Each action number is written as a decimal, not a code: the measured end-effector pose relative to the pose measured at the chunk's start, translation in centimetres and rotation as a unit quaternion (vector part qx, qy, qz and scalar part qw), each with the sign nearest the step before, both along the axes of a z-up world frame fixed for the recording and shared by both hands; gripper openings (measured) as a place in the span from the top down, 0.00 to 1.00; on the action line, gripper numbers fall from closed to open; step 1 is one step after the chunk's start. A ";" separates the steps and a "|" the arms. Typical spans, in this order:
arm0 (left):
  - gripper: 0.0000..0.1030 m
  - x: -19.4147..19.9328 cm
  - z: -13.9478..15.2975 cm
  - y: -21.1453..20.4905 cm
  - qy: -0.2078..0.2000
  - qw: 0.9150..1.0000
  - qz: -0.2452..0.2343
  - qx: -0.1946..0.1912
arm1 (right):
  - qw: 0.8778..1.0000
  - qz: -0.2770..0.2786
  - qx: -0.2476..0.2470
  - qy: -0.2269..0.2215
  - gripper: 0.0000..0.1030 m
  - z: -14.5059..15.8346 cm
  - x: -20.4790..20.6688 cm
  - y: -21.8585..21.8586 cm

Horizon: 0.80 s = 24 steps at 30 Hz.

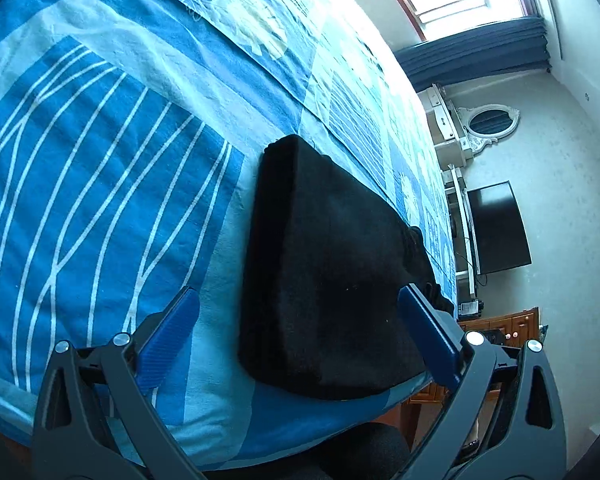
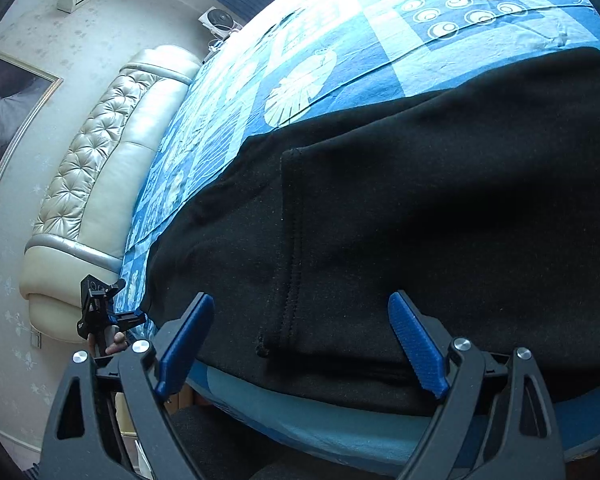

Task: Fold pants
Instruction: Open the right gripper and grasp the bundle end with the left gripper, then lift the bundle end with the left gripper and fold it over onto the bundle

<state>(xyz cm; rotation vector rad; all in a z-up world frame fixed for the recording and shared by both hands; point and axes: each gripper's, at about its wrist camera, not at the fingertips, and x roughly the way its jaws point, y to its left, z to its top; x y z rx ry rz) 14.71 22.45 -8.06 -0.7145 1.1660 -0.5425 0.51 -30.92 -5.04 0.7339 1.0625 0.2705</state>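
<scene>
Black pants (image 1: 332, 264) lie folded into a thick bundle on the blue patterned bedsheet (image 1: 100, 184), near the bed's front edge. My left gripper (image 1: 300, 320) hovers over the bundle's near end, open wide, with its blue pads (image 1: 172, 332) either side of the cloth and not pressing on it. In the right wrist view the pants (image 2: 420, 208) fill the frame, with a stitched pocket seam (image 2: 296, 240) running down the cloth. My right gripper (image 2: 302, 340) is open just above the cloth, holding nothing. The left gripper (image 2: 100, 312) shows at the pants' far end, with a hand on it.
The bed's front edge (image 2: 300, 420) runs just under both grippers. A cream tufted headboard (image 2: 100, 184) and a framed picture (image 2: 12, 112) stand to the left. A dark TV (image 1: 500, 228), a wooden cabinet (image 1: 512, 328) and an oval mirror (image 1: 492, 120) lie beyond the bed's foot.
</scene>
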 end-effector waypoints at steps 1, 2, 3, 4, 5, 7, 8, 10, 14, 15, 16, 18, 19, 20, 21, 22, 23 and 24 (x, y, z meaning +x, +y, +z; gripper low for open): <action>0.04 0.2 0.0 -0.4 -0.005 1.000 -0.007 0.002 | 1.000 0.000 -0.004 -0.001 0.12 0.0 0.0 0.1; 0.04 0.3 -0.1 -0.8 -0.008 1.000 -0.013 0.001 | 1.000 -0.001 -0.007 -0.002 0.12 0.0 0.0 0.2; 0.04 0.4 -0.1 -1.2 -0.009 1.000 -0.018 -0.006 | 1.000 -0.002 -0.009 -0.003 0.12 0.0 0.0 0.2; 0.04 0.5 -0.3 -1.6 -0.007 1.000 -0.023 -0.018 | 1.000 -0.003 -0.012 -0.004 0.11 0.0 0.0 0.3; 0.04 0.8 -0.5 -1.9 -0.003 0.999 -0.029 -0.032 | 1.000 -0.003 -0.012 -0.006 0.11 0.0 -0.1 0.2; 0.04 1.0 -0.8 -2.8 0.006 0.998 -0.041 -0.051 | 1.000 -0.006 -0.015 -0.007 0.10 0.0 -0.2 0.2; 0.04 1.1 -0.9 -3.3 0.010 0.997 -0.044 -0.055 | 1.000 -0.006 -0.016 -0.008 0.10 0.0 -0.3 0.2; 0.04 1.3 -1.0 -4.1 0.015 0.997 -0.045 -0.053 | 1.000 -0.007 -0.018 -0.010 0.10 0.1 -0.4 0.2; 0.43 1.4 -1.7 -5.3 0.040 0.996 -0.058 -0.052 | 1.000 -0.011 -0.019 -0.013 0.10 0.2 -0.7 0.0; 0.54 1.5 -2.0 -5.5 0.046 0.996 -0.058 -0.042 | 1.000 -0.012 -0.019 -0.013 0.10 0.2 -0.8 -0.1; 0.64 1.5 -2.1 -5.7 0.047 0.996 -0.061 -0.033 | 1.000 -0.013 -0.019 -0.014 0.10 0.2 -0.8 -0.1; 0.79 1.5 -2.1 -5.7 0.050 0.997 -0.062 -0.025 | 1.000 -0.015 -0.022 -0.015 0.10 0.3 -0.8 0.3; 0.87 1.5 -2.0 -5.6 0.048 0.997 -0.061 -0.030 | 0.999 -0.015 -0.025 -0.015 0.10 0.3 -0.8 0.3; 0.87 1.4 -1.6 -5.7 0.042 0.997 -0.060 -0.032 | 0.999 -0.015 -0.027 -0.016 0.10 0.3 -0.8 0.4; 0.88 1.2 -1.0 -5.9 0.030 0.997 -0.062 -0.019 | 0.999 -0.015 -0.030 -0.016 0.10 0.4 -0.8 0.6; 0.88 1.0 -0.2 -6.3 0.016 0.998 -0.067 -0.003 | 0.999 -0.016 -0.032 -0.017 0.10 0.4 -0.9 0.6; 0.88 0.7 0.8 -6.8 0.000 0.997 -0.070 0.012 | 0.999 -0.017 -0.033 -0.019 0.10 0.4 -0.9 0.6; 0.89 0.4 1.8 -7.1 -0.011 0.997 -0.072 0.019 | 0.999 -0.018 -0.033 -0.020 0.10 0.4 -1.0 0.7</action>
